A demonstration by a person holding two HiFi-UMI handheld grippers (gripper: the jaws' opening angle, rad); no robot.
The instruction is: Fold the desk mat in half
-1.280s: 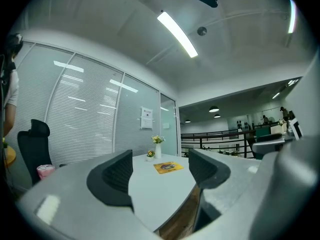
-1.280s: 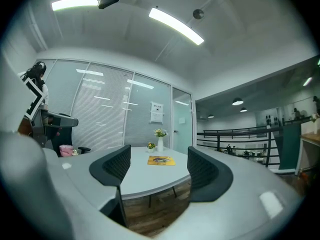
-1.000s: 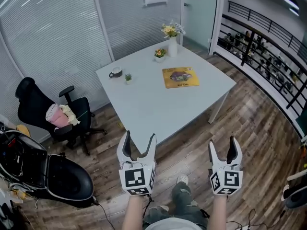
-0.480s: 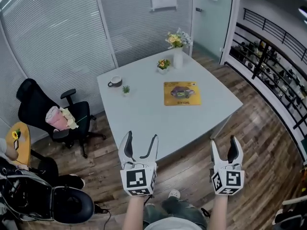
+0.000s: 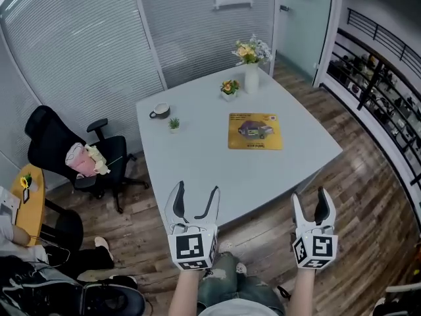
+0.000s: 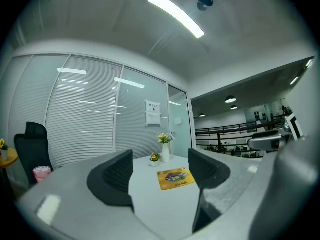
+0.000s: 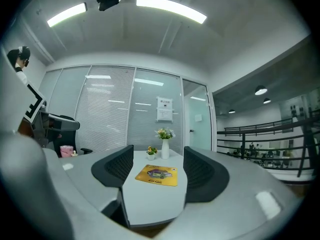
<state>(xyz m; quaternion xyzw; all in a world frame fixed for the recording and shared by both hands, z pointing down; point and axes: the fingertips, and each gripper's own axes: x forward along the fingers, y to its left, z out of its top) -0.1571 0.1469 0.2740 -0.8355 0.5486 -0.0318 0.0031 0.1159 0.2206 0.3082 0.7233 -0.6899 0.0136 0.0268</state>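
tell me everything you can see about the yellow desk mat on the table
The desk mat is a thin yellow rectangle with a dark picture printed in its middle and a line of print below that is too small to read. It lies flat and unfolded on the pale table, in the far right part, a little in front of the white vase. Nothing rests on it.
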